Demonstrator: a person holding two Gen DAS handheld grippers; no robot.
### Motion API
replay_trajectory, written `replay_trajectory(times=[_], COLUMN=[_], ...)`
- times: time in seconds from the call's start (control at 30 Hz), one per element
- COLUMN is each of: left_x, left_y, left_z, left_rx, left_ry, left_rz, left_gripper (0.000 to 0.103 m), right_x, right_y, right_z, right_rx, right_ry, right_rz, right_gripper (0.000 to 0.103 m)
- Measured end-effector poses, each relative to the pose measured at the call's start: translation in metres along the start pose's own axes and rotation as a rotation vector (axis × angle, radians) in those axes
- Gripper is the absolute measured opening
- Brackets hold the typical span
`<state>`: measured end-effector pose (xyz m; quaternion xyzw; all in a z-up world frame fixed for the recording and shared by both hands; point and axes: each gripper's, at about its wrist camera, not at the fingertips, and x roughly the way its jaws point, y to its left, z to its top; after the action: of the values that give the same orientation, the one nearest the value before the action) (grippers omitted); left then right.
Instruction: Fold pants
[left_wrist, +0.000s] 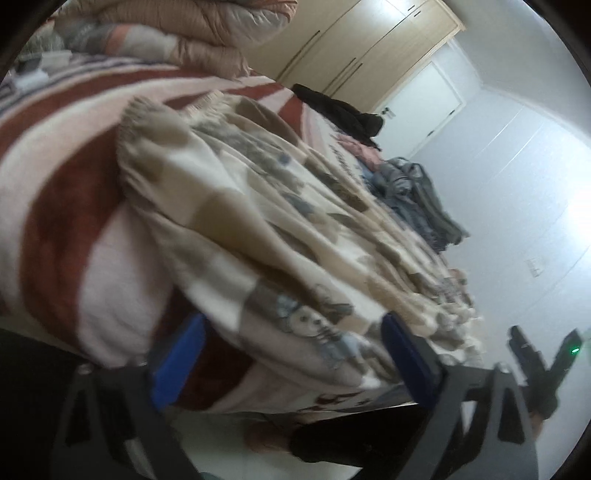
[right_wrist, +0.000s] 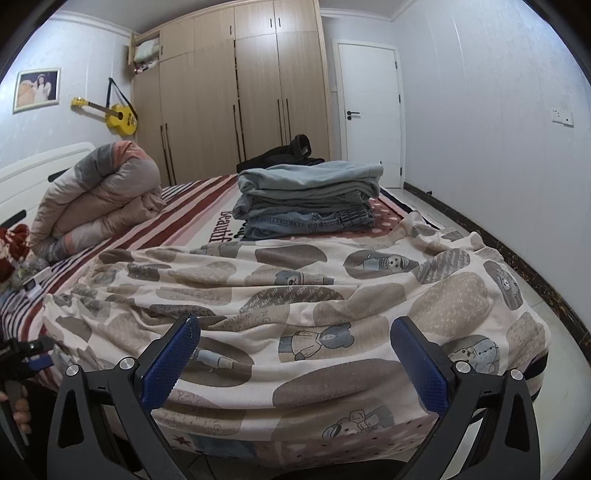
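Note:
Cream pants (right_wrist: 295, 295) printed with grey patches and bears lie spread and wrinkled across the near end of the bed, one end hanging over the bed's right edge. My right gripper (right_wrist: 295, 365) hovers open at their near edge, its blue pads (right_wrist: 173, 365) on either side of the cloth without pressing it. In the left wrist view, which is tilted and blurred, the pants (left_wrist: 258, 221) run away from the gathered waistband (left_wrist: 129, 147). My left gripper (left_wrist: 295, 354) stands open over their near corner with its pads clear of the cloth. It also appears at the far left as the left gripper (right_wrist: 29, 354), in a hand.
A stack of folded jeans (right_wrist: 310, 199) sits behind the pants on the striped red blanket (right_wrist: 184, 214). A rolled duvet (right_wrist: 96, 195) lies at the left and a black garment (right_wrist: 288, 153) at the far edge. Wardrobe (right_wrist: 236, 92), door (right_wrist: 369, 110) and white floor (right_wrist: 554, 314) lie beyond.

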<state>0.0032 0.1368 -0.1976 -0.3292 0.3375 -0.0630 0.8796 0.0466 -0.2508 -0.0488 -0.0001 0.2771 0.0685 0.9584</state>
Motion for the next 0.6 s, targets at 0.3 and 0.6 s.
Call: replay_trajectory(times=[0.3, 0.6], left_x=[0.024, 0.028], left_y=[-0.014, -0.033], left_z=[0.007, 0.017], left_rx=[-0.023, 0.015], left_ry=[0.033, 0.021], left_rz=[-0.017, 0.055], left_gripper=[0.06, 0.025], right_x=[-0.008, -0.008], right_y=[-0.042, -0.125], right_z=[-0.011, -0.048], right_rx=[0.101, 0.297], right_ry=[0.016, 0.063], right_rz=[-0.041, -0.086], right_gripper=[0.102, 0.094])
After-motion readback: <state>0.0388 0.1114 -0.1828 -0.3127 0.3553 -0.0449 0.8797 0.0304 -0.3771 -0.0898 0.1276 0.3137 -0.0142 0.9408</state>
